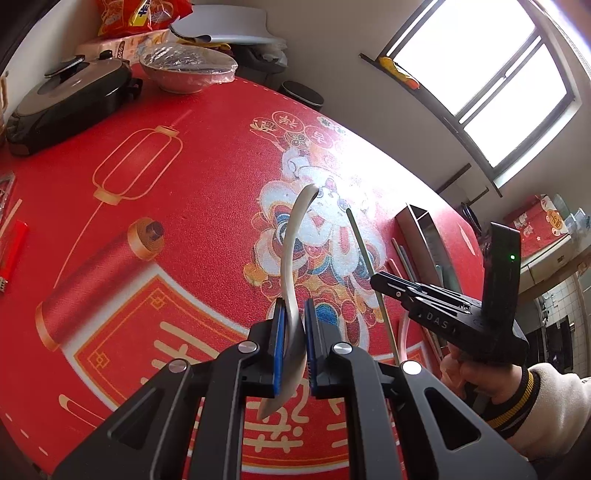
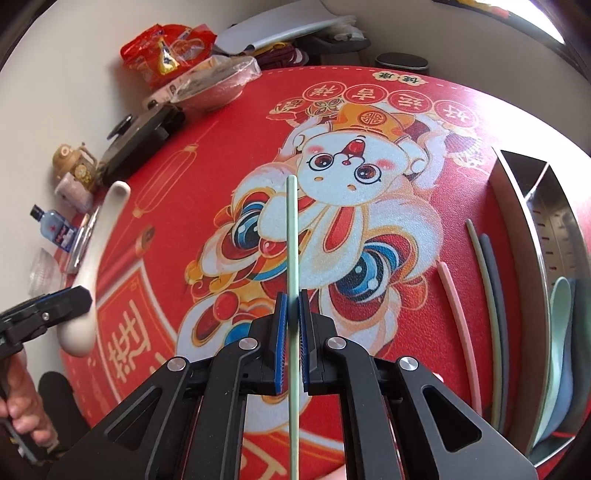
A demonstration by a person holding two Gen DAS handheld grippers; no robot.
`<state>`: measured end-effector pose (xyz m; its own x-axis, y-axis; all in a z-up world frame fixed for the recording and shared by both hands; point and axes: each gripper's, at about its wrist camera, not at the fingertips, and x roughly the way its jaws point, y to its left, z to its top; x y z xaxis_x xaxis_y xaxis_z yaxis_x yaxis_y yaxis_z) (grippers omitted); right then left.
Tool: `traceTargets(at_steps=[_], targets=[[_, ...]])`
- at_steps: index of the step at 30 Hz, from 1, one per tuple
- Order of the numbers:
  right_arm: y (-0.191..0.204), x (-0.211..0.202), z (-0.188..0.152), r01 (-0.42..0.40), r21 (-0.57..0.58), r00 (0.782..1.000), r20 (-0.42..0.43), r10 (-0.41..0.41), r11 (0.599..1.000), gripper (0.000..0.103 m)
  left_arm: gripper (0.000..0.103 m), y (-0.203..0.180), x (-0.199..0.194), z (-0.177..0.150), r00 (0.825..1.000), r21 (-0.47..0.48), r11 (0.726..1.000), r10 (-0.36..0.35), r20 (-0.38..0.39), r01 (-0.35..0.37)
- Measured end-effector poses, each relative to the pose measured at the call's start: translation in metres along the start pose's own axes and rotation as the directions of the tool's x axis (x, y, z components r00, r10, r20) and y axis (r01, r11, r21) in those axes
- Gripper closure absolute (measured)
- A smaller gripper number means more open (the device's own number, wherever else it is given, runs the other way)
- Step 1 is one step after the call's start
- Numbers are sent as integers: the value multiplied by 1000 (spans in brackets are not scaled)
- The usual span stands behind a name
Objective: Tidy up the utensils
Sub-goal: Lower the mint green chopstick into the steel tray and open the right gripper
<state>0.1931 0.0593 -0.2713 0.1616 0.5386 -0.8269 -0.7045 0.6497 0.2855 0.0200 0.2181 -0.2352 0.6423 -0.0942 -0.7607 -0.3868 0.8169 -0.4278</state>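
Note:
My left gripper [image 1: 294,308] is shut on a white ceramic spoon [image 1: 291,254], its handle sticking up and forward over the red mat. That spoon [image 2: 98,254] and the left gripper [image 2: 79,297] show at the left edge of the right wrist view. My right gripper [image 2: 291,301] is shut on a pale green chopstick [image 2: 291,236], held above the mat; it appears as a thin stick [image 1: 367,258] in the left wrist view beside the right gripper [image 1: 376,280]. A steel utensil box [image 2: 517,206] at the right holds a green spoon [image 2: 559,314] and a blue spoon [image 2: 569,373].
Pink [image 2: 460,321], green [image 2: 484,280] and grey [image 2: 496,280] chopsticks lie on the red mat [image 2: 229,122] beside the box. At the far side stand a black lidded pan [image 1: 70,103], a wrapped bowl [image 1: 188,68] and snack bags [image 1: 140,14]. A red lighter [image 1: 13,254] lies at the left.

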Motion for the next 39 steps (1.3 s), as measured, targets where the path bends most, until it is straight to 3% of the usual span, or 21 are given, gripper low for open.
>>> traceTargets(at_steps=[7, 18, 27, 39], targets=[[-30, -43, -7, 7, 33, 997, 72, -9, 999, 97, 93, -19, 4, -2, 1000, 29, 1000, -8, -10, 9], [-132, -98, 6, 97, 170, 978, 165, -125, 981, 97, 93, -56, 8, -9, 1000, 69, 998, -14, -9, 14], [-176, -81, 5, 146, 172, 979, 115, -167, 974, 97, 93, -69, 6, -23, 1000, 52, 999, 13, -10, -12], [-188, -57, 9, 88, 218, 991, 85, -108, 972, 97, 93, -72, 3, -37, 999, 10, 999, 43, -8, -43]])
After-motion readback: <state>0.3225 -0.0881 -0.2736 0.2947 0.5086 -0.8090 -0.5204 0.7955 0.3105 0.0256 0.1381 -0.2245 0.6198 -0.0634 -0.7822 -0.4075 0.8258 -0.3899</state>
